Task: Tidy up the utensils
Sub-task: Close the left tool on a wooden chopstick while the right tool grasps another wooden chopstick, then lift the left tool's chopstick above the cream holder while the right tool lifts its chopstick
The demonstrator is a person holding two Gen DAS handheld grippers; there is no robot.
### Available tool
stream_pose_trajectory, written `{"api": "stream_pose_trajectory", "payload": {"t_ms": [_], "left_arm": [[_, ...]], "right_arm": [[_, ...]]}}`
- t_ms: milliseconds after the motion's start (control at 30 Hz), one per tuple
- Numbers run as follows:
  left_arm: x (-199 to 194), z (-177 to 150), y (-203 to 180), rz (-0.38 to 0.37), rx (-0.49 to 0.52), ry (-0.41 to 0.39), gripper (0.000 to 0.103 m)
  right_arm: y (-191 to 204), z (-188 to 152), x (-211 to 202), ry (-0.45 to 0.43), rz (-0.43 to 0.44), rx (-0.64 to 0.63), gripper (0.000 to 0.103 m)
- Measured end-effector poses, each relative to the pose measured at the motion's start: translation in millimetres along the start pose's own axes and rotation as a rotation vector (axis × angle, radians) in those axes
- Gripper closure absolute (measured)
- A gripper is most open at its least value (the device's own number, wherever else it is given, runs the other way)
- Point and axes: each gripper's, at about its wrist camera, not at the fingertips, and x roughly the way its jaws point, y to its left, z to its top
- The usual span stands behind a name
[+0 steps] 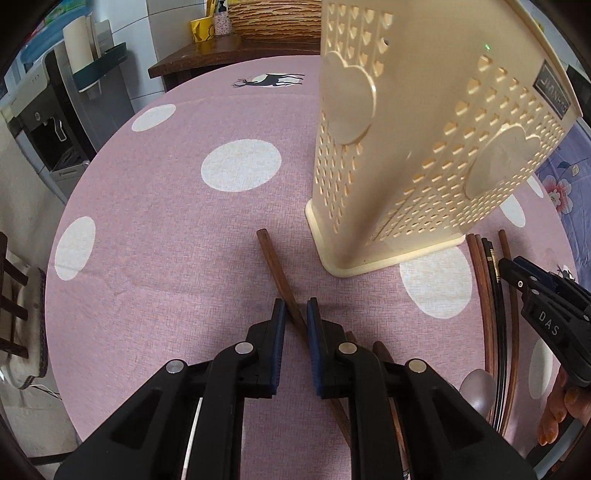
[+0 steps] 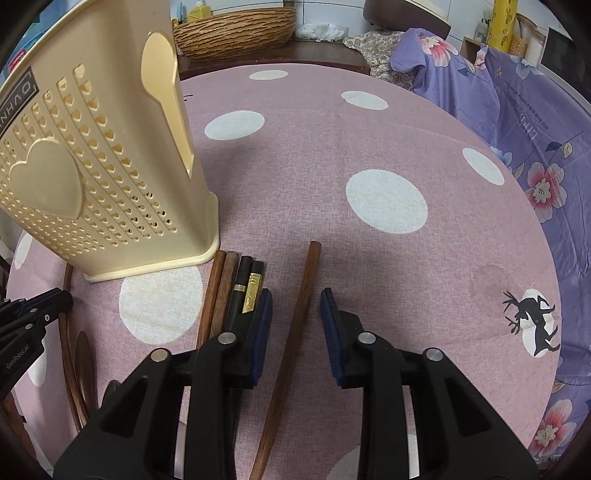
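Observation:
A tall cream perforated utensil holder (image 1: 417,140) stands on the pink dotted tablecloth; it also shows in the right wrist view (image 2: 99,166). My left gripper (image 1: 295,308) is open, its jaws on either side of a brown wooden chopstick (image 1: 275,267) that lies on the cloth. My right gripper (image 2: 295,299) is open, its jaws on either side of another brown chopstick (image 2: 301,306). Left of it lie two brown chopsticks (image 2: 218,291) and two black gold-banded chopsticks (image 2: 245,288). A metal spoon (image 1: 476,387) lies near the right gripper (image 1: 532,291).
The round table's edge (image 1: 59,229) curves at left. A wicker basket (image 2: 236,29) sits on a dark wooden cabinet behind. A purple floral cloth (image 2: 517,122) drapes at right. A water dispenser (image 1: 48,122) stands far left.

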Motion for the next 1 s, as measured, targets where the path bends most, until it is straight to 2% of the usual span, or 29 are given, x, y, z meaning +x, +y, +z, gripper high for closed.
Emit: {"api": "stream_pose_trajectory", "payload": {"t_ms": [33, 300, 433, 533, 700, 1000], "left_arm": [[0, -2, 0, 0.000, -0.003, 0.000, 0.090], [-3, -7, -3, 0.004, -0.024, -0.018, 0.092], [-8, -10, 1, -0.025, -0.051, -0.033, 0.093], [-18, -11, 3, -0.018, -0.051, -0.076, 0.096], [-47, -12, 7, -0.035, -0.065, -0.162, 0.096], [-116, -8, 6, -0.052, -0.038, -0.346, 0.096]], "right_arm": [[0, 1, 0, 0.002, 0.000, 0.004, 0.092], [-3, 3, 0, 0.002, 0.024, 0.015, 0.093], [-11, 2, 0, 0.003, 0.089, 0.053, 0.095], [-14, 1, -4, -0.011, 0.121, 0.065, 0.095], [-16, 4, -35, -0.109, 0.138, 0.059, 0.095], [-19, 13, -123, -0.321, 0.205, 0.022, 0.095]]}}
